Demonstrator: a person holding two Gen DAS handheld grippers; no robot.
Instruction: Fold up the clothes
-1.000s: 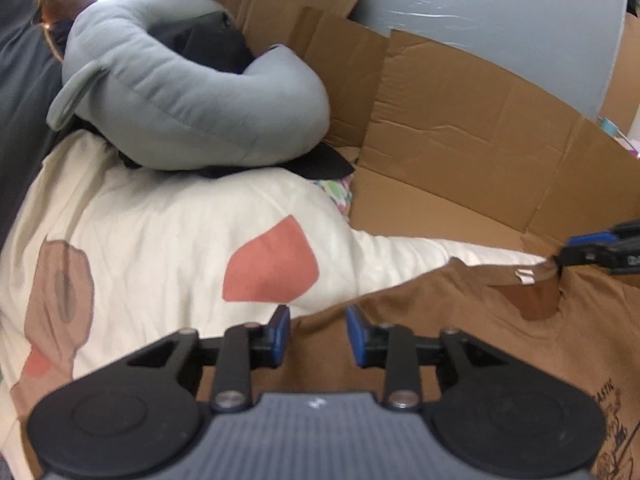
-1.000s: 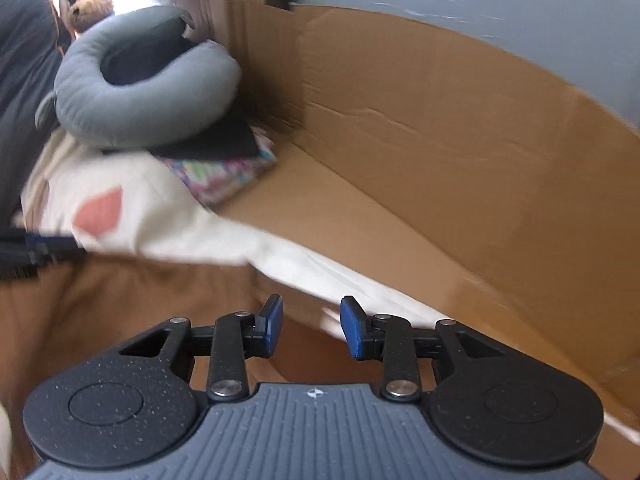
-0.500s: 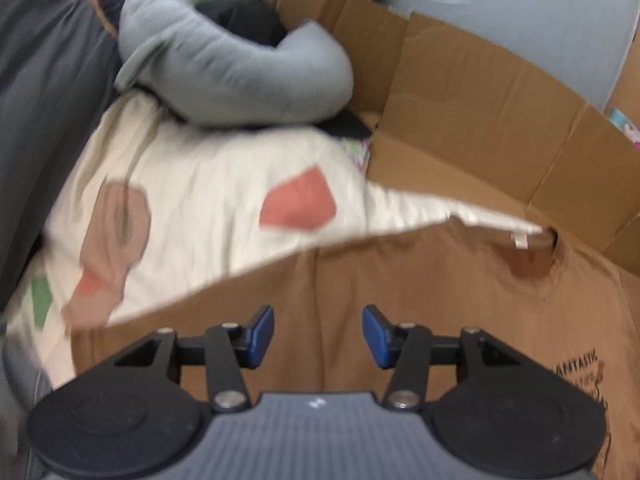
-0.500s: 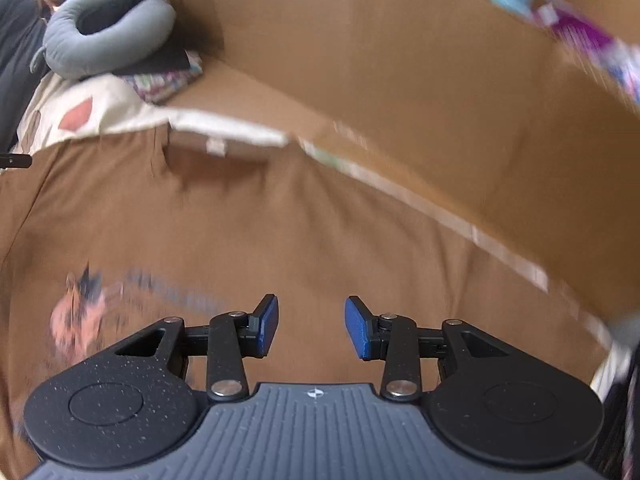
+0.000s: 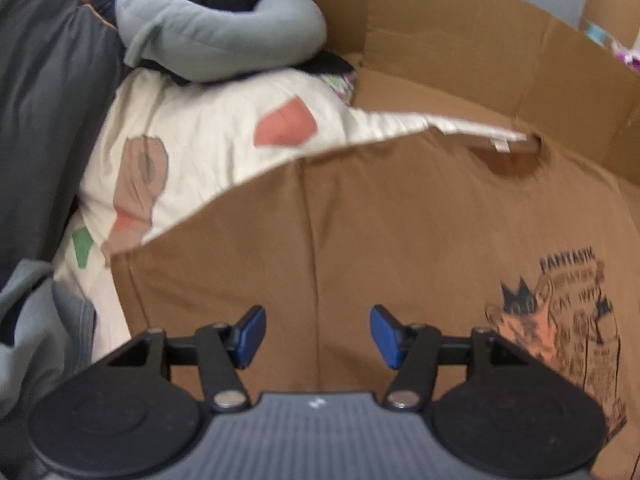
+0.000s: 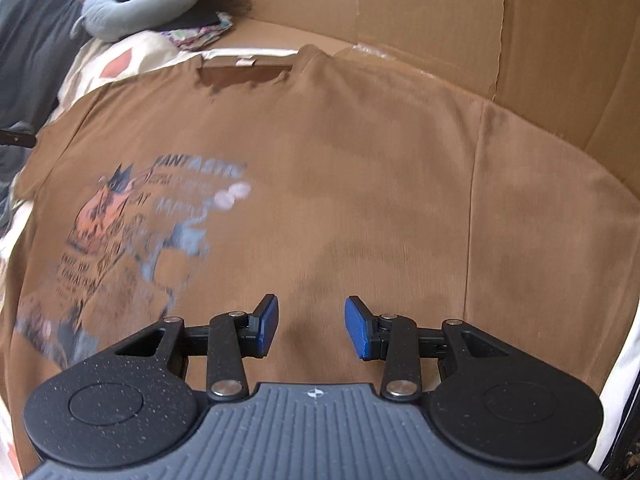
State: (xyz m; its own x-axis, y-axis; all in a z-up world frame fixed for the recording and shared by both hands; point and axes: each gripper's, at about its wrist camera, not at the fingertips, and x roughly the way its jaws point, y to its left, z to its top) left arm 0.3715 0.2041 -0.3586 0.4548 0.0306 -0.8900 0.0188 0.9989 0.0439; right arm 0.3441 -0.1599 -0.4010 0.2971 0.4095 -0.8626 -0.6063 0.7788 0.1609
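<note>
A brown T-shirt point(image 5: 400, 232) with an orange cat print lies spread flat, print up, collar at the far end; it also shows in the right wrist view point(image 6: 340, 168). My left gripper point(image 5: 318, 338) is open and empty above the shirt's left part, near the left sleeve. My right gripper point(image 6: 311, 326) is open and empty above the shirt's right half, near the right sleeve seam. A tip of the left gripper point(image 6: 16, 138) shows at the left edge of the right wrist view.
The shirt lies on a cream patterned blanket point(image 5: 192, 136) and flat cardboard point(image 6: 540, 40) that rises as a wall behind and to the right. A grey neck pillow point(image 5: 216, 28) sits at the far left on dark folded cloth. A dark grey cushion point(image 5: 44, 100) borders the left.
Both grippers have pulled back from the shirt's collar end and opened wider. The shirt now lies spread flat and more of it is in view.
</note>
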